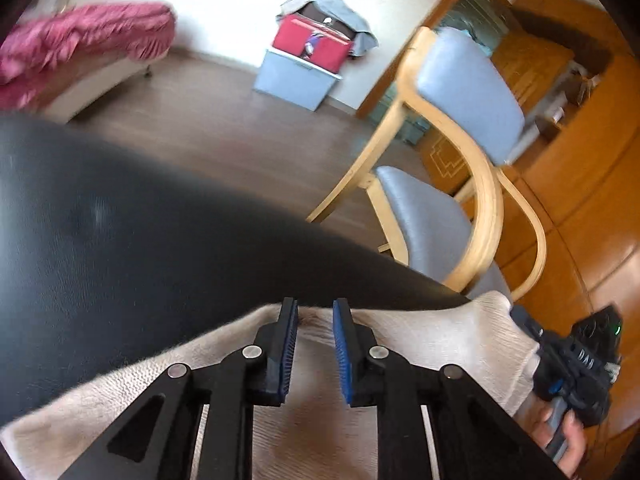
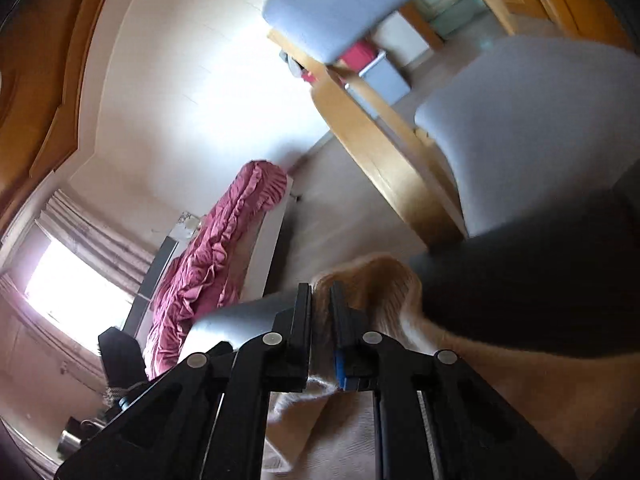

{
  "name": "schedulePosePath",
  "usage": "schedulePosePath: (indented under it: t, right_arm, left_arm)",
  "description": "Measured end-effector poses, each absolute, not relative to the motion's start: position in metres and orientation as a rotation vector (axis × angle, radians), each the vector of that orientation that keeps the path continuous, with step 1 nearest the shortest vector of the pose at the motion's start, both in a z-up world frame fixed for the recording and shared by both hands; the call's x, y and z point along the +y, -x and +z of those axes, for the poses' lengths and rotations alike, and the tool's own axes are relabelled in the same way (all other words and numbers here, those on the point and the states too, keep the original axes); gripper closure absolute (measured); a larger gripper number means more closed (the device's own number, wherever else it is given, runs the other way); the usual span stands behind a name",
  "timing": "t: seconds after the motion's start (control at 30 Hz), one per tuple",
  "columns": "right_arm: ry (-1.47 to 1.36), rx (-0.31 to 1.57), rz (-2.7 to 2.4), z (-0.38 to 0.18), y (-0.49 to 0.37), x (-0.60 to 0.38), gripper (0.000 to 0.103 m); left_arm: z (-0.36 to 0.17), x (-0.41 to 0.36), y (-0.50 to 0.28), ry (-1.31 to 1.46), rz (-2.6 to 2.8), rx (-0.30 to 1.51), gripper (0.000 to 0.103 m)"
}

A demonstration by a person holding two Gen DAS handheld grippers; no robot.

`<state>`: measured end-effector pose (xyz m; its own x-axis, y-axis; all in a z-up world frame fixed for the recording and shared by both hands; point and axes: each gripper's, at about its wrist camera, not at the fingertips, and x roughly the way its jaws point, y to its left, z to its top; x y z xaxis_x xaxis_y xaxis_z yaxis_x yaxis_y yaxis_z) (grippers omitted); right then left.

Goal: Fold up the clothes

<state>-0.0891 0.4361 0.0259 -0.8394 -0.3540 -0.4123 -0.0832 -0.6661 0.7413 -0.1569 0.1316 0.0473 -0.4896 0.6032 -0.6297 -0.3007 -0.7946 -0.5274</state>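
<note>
A cream knit garment (image 1: 420, 344) lies at the near edge of a black table (image 1: 120, 220). My left gripper (image 1: 316, 308) hovers open just over the garment, its blue pads (image 1: 289, 344) apart, with a small fold of knit showing between the tips. At the right a hand holds my right gripper (image 1: 524, 322), which meets the garment's raised corner. In the right wrist view my right gripper (image 2: 322, 292) is shut on a bunched fold of the cream garment (image 2: 372, 280), lifted above the black table (image 2: 520, 288).
A wooden chair with grey cushions (image 1: 468, 92) stands close beyond the table edge. A bed with a pink cover (image 1: 80, 40) is at the far left. A grey box with a red bag (image 1: 296, 76) sits by the wall, and wooden cabinets (image 1: 580, 160) stand on the right.
</note>
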Motion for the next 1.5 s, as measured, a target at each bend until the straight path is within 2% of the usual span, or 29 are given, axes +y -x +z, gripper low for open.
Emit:
schedulePosePath:
  t: [0.1, 0.2, 0.33, 0.5, 0.6, 0.73, 0.9, 1.1, 1.3, 1.5]
  right_arm:
    - [-0.787, -1.195, -2.638, 0.020, 0.086, 0.437, 0.072]
    - [-0.757, -1.189, -2.667, 0.014, 0.083, 0.439, 0.064]
    - [-0.725, -1.058, -2.777, 0.042, 0.067, 0.436, 0.063]
    - [-0.943, -0.833, -2.670, 0.071, 0.029, 0.386, 0.063]
    - [-1.169, -0.651, -2.633, 0.063, 0.000, 0.353, 0.063]
    - [-1.295, -0.379, -2.682, 0.042, -0.042, 0.317, 0.064]
    - [-1.328, -0.131, -2.757, 0.024, -0.056, 0.300, 0.063]
    - [-1.343, 0.152, -2.767, 0.019, -0.061, 0.304, 0.063]
    - [-1.315, 0.094, -2.758, 0.022, -0.067, 0.322, 0.062]
    - [-1.326, 0.186, -2.797, 0.022, -0.059, 0.306, 0.058]
  left_arm:
    - [0.032, 0.120, 0.163, 1.160, 2.301, -0.515, 0.086]
    - [0.040, 0.112, 0.141, 1.158, 2.368, -0.452, 0.085]
    - [0.048, 0.084, 0.097, 1.220, 2.401, -0.368, 0.083]
    - [0.051, 0.079, 0.043, 1.255, 2.435, -0.158, 0.083]
    - [0.050, 0.081, 0.018, 1.264, 2.499, -0.009, 0.083]
    - [0.041, 0.069, -0.012, 1.250, 2.534, 0.041, 0.080]
    - [0.037, 0.071, -0.010, 1.230, 2.554, 0.115, 0.077]
    - [0.033, 0.082, -0.012, 1.150, 2.541, 0.423, 0.074]
    - [0.030, 0.083, -0.004, 1.086, 2.512, 0.568, 0.069]
    - [0.019, 0.099, -0.003, 0.918, 2.531, 0.908, 0.068]
